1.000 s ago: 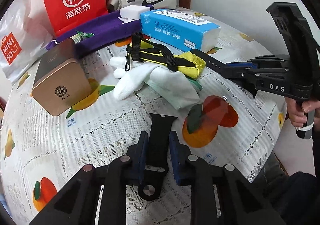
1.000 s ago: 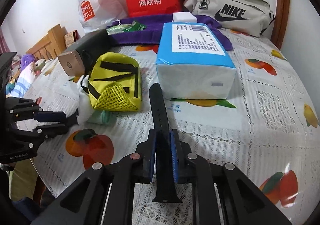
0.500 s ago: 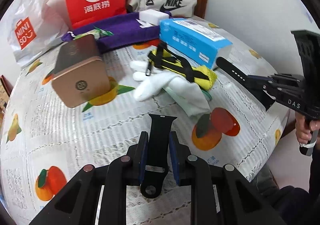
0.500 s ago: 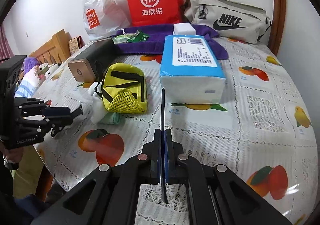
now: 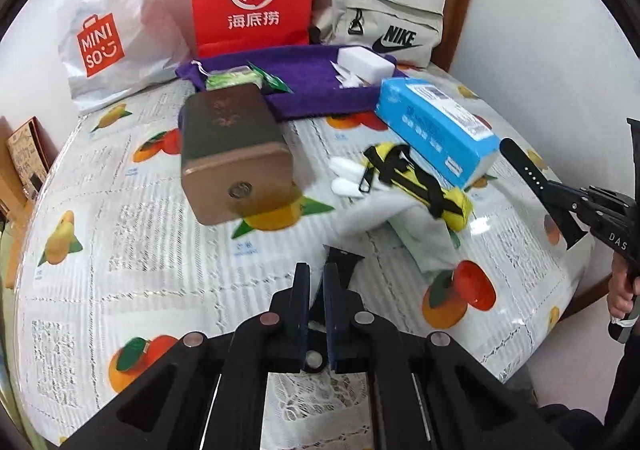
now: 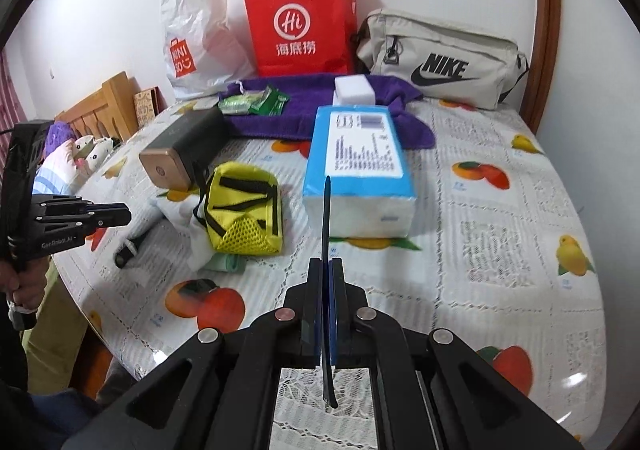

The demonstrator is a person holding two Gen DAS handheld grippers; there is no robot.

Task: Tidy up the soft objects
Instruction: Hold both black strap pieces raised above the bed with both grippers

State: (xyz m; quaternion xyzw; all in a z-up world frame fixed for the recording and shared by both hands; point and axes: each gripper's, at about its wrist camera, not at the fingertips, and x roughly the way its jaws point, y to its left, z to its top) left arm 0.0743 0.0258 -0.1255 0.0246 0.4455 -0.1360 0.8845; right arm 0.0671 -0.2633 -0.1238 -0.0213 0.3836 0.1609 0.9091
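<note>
Each gripper clamps one black watch strap half. The left gripper (image 5: 316,290) jaws have just closed on the short strap piece (image 5: 344,262); the right gripper (image 6: 328,290) jaws pinch the long strap piece (image 6: 327,218) edge-on. Both straps are light, limp and rubbery: grip mid-length. Both are held above the desk (image 6: 480,210). The tissue pack (image 6: 360,170), yellow pouch (image 6: 244,210) and white gloves (image 5: 376,210) crowd the middle.

Ahead of the jaws on the fruit-print tablecloth (image 6: 500,250) lies a blue tissue pack (image 6: 360,166), with a brown box (image 5: 234,158) to its left. Farther back, a red paper bag (image 6: 300,26), a white Miniso bag (image 5: 108,30) and a beige Nike bag (image 6: 440,58) stand against the wall.
</note>
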